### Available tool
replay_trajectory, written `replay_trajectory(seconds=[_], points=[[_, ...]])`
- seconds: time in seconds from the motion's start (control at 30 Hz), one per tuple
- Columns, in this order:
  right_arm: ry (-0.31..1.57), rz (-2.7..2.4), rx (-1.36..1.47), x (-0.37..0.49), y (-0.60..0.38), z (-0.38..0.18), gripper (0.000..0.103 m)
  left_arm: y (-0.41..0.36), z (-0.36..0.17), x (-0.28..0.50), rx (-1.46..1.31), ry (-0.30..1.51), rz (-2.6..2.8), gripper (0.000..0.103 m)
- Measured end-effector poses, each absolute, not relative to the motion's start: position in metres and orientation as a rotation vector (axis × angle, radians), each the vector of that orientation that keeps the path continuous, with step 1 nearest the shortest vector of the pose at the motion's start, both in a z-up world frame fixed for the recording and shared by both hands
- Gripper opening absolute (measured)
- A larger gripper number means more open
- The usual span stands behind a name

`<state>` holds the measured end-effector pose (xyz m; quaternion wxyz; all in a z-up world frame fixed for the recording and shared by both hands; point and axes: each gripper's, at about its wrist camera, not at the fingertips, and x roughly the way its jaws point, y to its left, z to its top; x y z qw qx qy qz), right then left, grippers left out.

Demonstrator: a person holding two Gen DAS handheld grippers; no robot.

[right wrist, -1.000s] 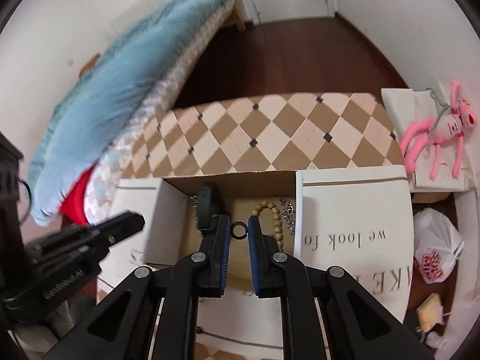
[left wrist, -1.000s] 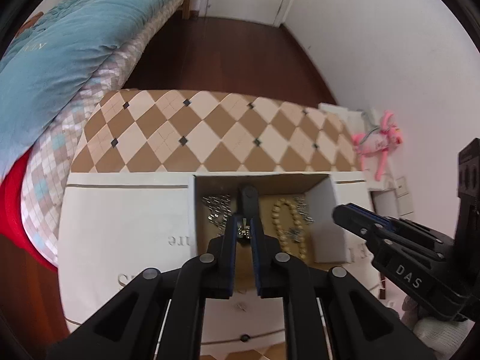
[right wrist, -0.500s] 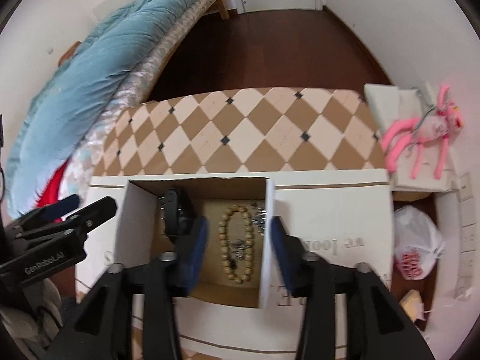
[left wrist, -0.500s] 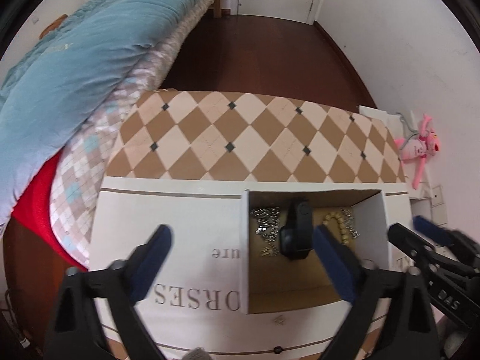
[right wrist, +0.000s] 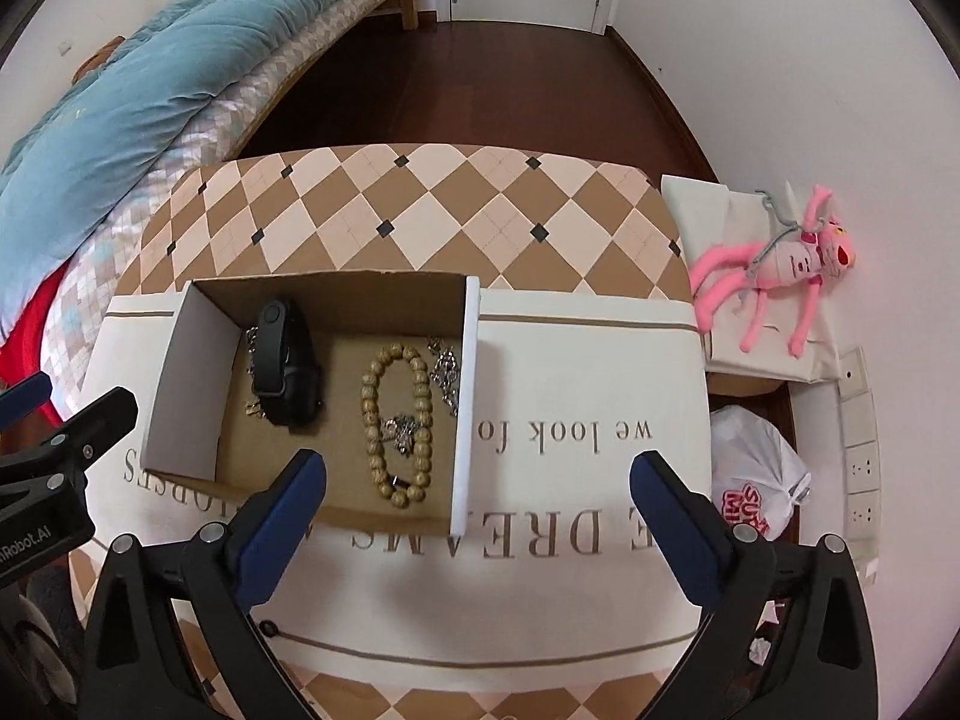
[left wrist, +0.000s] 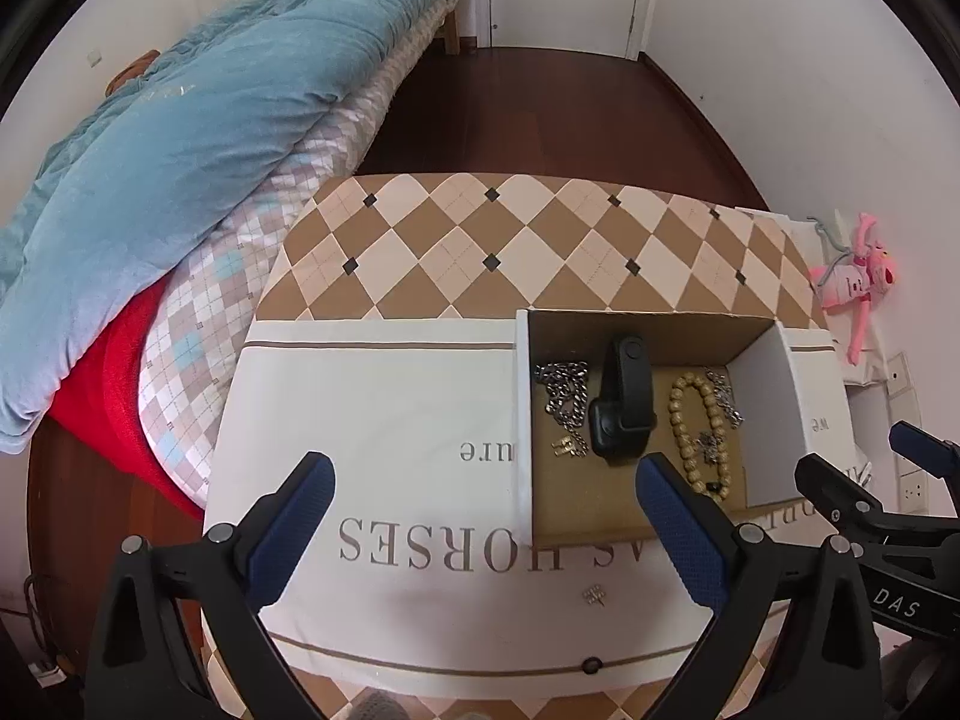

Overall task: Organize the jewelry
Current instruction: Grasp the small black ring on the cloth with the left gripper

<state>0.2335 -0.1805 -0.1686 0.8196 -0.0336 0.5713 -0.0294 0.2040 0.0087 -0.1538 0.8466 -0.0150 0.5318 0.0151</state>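
An open cardboard box (left wrist: 762, 396) (right wrist: 186, 384) stands on a white printed cloth. Inside lie a black wristband (left wrist: 621, 405) (right wrist: 283, 369), a wooden bead bracelet (left wrist: 699, 432) (right wrist: 396, 420), a silver chain (left wrist: 564, 390) at the left and another small silver chain (right wrist: 445, 373) at the right wall. A small metal charm (left wrist: 594, 595) lies on the cloth in front of the box. A small black ring (right wrist: 268, 628) lies on the cloth near the front. My left gripper (left wrist: 483, 525) and right gripper (right wrist: 477, 519) are both wide open and empty, held above the cloth in front of the box.
The cloth (left wrist: 384, 420) covers a low table with a diamond pattern (left wrist: 510, 240). A bed with a blue quilt (left wrist: 180, 120) is at the left. A pink plush toy (right wrist: 786, 264) and a white plastic bag (right wrist: 756, 486) lie at the right by the wall.
Both grippers were shut over the box one second ago, the left on a small charm, the right on a small black ring. Both have opened wide and pulled back and up.
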Motion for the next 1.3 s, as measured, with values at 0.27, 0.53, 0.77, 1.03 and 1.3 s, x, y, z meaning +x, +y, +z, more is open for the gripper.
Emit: replay_trajectory(seconds=[0.27,0.53,0.77,1.03,1.3], points=[[1.131,-0.069,-0.049,0.204,-0.180,-0.128,0.102,0.009,-0.116,0.176,-0.039,1.044,0.019,0.103],[1.066,-0.073,-0.022,0.171,-0.182,-0.090,0.102,0.007,-0.096,0.143,-0.037,1.008,0.006,0.103],[1.103,-0.092,-0.015,0.138,-0.188,-0.109,0.102,-0.004,-0.131,0.114,-0.010,1.070,0.011,0.103],[1.232,-0.124,0.022,0.103,-0.203,-0.188,0.094,-0.025,-0.204,0.096,0.002,1.198,-0.008,0.102],[1.305,-0.151,0.077,0.096,-0.218,-0.227,0.072,-0.043,-0.247,0.097,-0.008,1.279,-0.071,0.071]])
